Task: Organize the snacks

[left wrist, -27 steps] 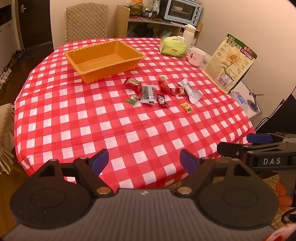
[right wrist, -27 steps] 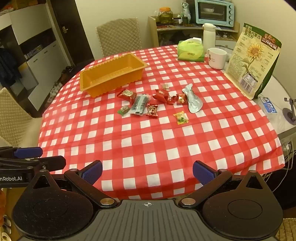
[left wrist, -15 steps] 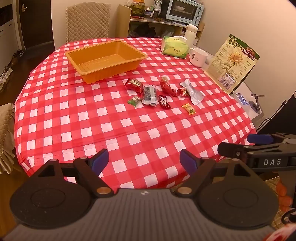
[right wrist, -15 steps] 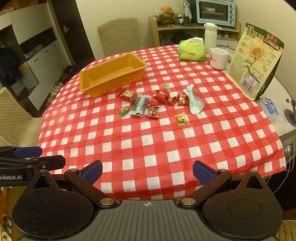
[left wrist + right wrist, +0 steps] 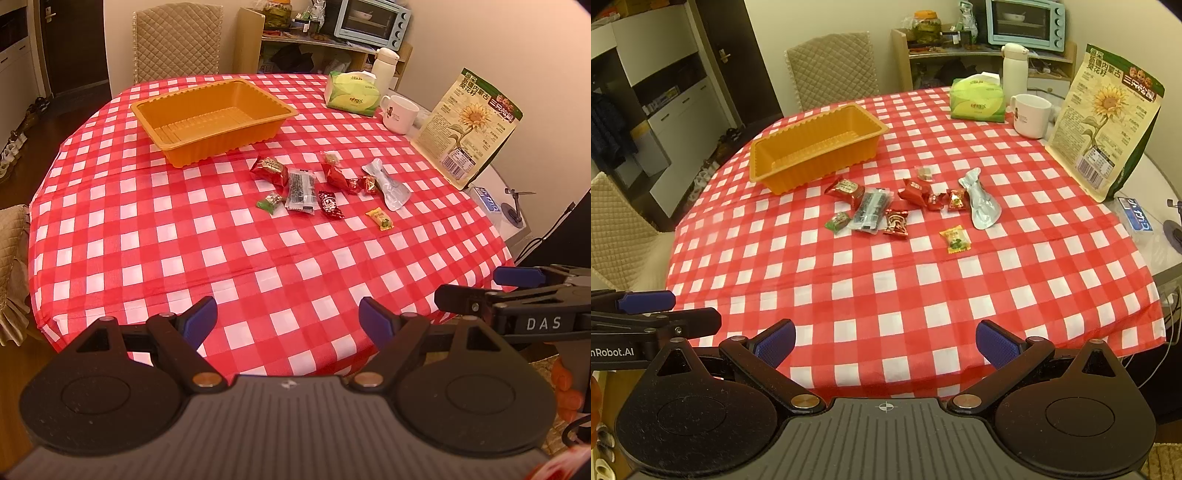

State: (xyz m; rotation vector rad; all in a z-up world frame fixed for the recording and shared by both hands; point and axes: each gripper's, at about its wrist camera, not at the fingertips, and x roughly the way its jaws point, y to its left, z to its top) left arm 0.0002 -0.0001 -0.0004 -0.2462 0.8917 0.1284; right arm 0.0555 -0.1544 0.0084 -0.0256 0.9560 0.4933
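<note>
An empty orange tray (image 5: 214,118) (image 5: 816,146) sits at the far left of the red checked table (image 5: 221,258). Several small wrapped snacks lie in a loose row in the middle: a red pack (image 5: 269,170), a dark clear pack (image 5: 301,192), a green candy (image 5: 268,202), a yellow candy (image 5: 379,219) (image 5: 955,239) and a silver pouch (image 5: 388,184) (image 5: 980,201). My left gripper (image 5: 288,321) is open and empty above the near table edge. My right gripper (image 5: 885,341) is open and empty there too, far from the snacks.
A green tissue pack (image 5: 352,96), a white mug (image 5: 399,112), a white flask (image 5: 384,66) and a tall sunflower-seed bag (image 5: 471,127) stand at the far right. Chairs (image 5: 177,40) stand behind and left of the table. The right gripper shows at the left view's right edge (image 5: 517,302).
Both views have drifted slightly: the table and snacks sit a little farther and higher in frame. Both grippers stay open and empty.
</note>
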